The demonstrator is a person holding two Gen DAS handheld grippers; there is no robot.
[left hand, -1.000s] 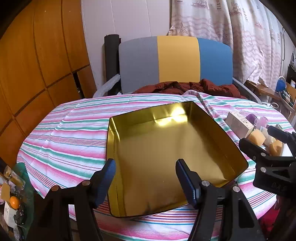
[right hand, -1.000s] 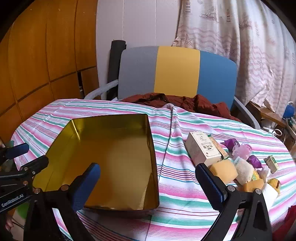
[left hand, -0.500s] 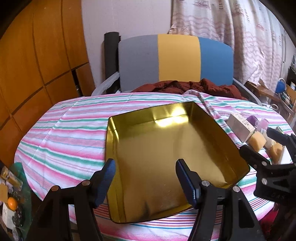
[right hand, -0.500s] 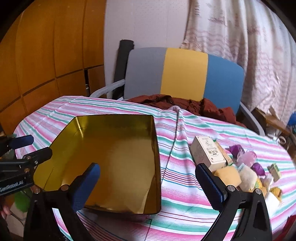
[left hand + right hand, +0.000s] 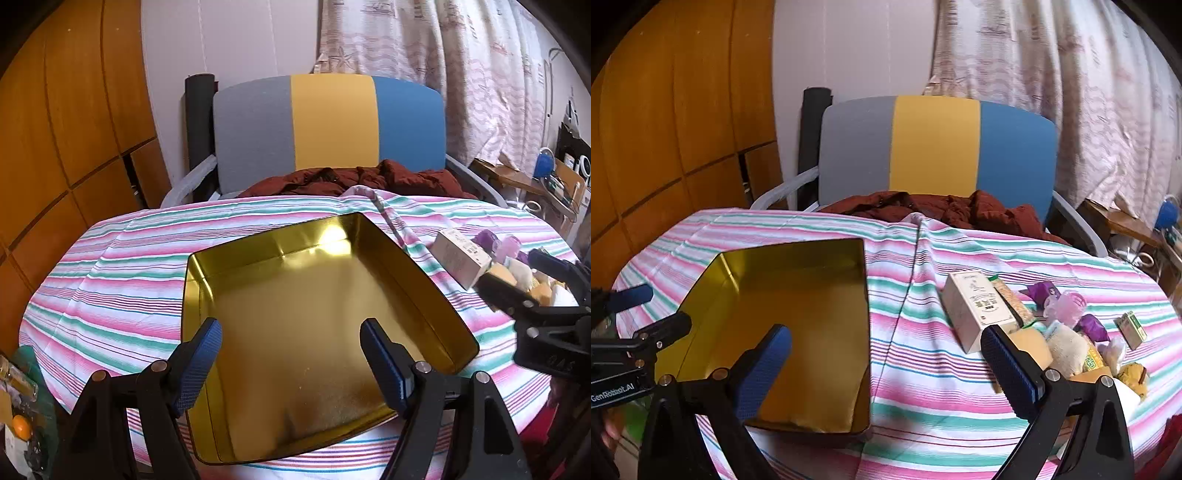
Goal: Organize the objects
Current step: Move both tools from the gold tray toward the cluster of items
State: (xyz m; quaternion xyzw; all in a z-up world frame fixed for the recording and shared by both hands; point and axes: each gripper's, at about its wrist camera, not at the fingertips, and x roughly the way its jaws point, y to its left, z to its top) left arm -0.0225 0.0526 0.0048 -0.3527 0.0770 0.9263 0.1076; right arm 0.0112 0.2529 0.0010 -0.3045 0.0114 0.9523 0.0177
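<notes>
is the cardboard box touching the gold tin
Apart. The right wrist view shows a wide strip of striped tablecloth between the cardboard box and the gold tin.

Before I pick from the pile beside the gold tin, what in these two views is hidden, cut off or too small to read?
- Pile of small items, right wrist view: near part hidden behind the right gripper finger.
- Same pile, left wrist view: mostly covered by the blurred right gripper.
- Beige box: label print too small to read.
- Gold tin, left wrist view: near edge partly behind the left gripper.
</notes>
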